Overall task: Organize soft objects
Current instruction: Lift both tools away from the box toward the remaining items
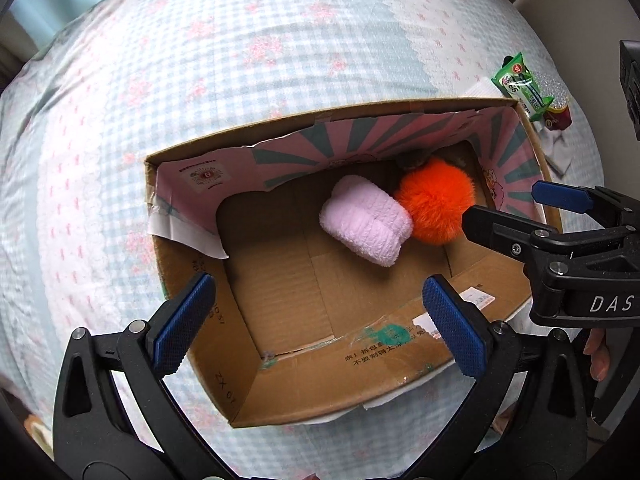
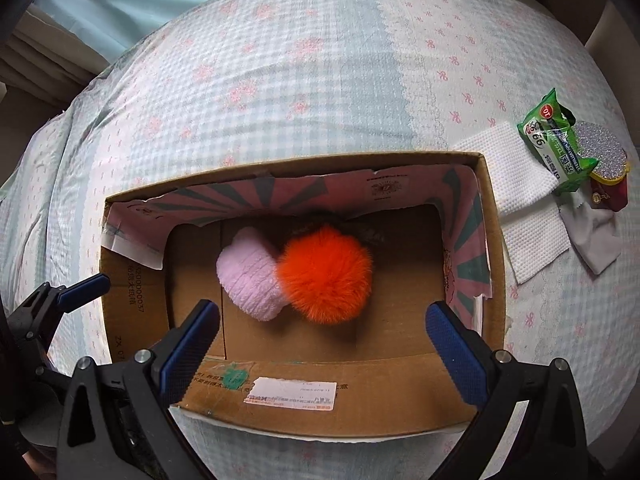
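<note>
An open cardboard box (image 1: 208, 340) (image 2: 136, 320) lies on a checked bedspread. On its floor rest a rolled pink fluffy cloth (image 1: 366, 226) (image 2: 250, 274) and an orange fur pom-pom (image 1: 436, 200) (image 2: 326, 274), touching each other. A dark furry thing (image 1: 412, 160) (image 2: 360, 226) peeks out behind the pom-pom, mostly hidden. My left gripper (image 1: 320, 324) hovers open above the box's near side, nothing between its blue pads. My right gripper (image 2: 324, 344) (image 1: 504, 204) also hangs open and empty over the box, above the pom-pom's side.
Outside the box's far right corner lie a white paper towel (image 2: 520, 184), a green wet-wipe packet (image 1: 520, 84) (image 2: 556, 148), a silver glittery disc (image 2: 602, 142) and a dark red packet (image 2: 608, 198). The bedspread (image 1: 240, 60) (image 2: 280, 80) stretches beyond the box.
</note>
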Tool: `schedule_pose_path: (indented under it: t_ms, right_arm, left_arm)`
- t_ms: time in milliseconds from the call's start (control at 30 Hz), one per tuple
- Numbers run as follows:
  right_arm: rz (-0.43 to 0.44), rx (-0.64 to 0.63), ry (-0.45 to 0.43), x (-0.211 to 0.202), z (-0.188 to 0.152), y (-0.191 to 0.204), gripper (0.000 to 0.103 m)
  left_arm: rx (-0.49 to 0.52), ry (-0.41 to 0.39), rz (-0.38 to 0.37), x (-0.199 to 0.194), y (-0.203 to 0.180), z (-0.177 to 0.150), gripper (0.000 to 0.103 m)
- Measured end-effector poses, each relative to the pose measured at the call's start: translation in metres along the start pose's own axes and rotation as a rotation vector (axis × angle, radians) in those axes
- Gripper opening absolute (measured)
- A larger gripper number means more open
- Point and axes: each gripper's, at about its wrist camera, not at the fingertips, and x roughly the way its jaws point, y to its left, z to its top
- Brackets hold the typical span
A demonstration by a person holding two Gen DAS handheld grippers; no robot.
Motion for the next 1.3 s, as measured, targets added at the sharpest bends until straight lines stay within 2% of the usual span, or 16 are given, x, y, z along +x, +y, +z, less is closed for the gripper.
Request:
schedule_pose_path:
  t_ms: [233, 467, 767, 900, 1067, 1300]
  right_arm:
    - [-0.022, -0.027, -0.088, -0.062, -0.024, 0.009, 0.103]
    - [-0.065, -0.031, -0.196, -0.139, -0.057, 0.007, 0.103]
    - [-0.151, -0.043, -0.313, -0.215, -0.097, -0.003, 0.103]
    - [-0.186, -0.049, -0.365, -0.235, -0.107, -0.02, 0.103]
    - [-0.182, -0.048, -0.417, -0.257, -0.111, -0.059, 0.103]
    - [-0.166, -0.174, -0.475, -0.274, -0.096, -0.136, 0.103]
  left_arm:
    - [-0.013, -0.102, 0.015, -0.06, -0.001, -0.022, 0.103]
    - [-0.016, -0.218, 0.017, -0.13, -0.018, -0.054, 0.103]
    - [-0.05, -0.363, -0.012, -0.219, -0.041, -0.091, 0.103]
    - [-0.021, -0.411, -0.022, -0.235, -0.063, -0.09, 0.103]
    - [0.026, -0.448, -0.015, -0.245, -0.101, -0.078, 0.103]
    - [0.034, -0.474, -0.019, -0.239, -0.167, -0.052, 0.103]
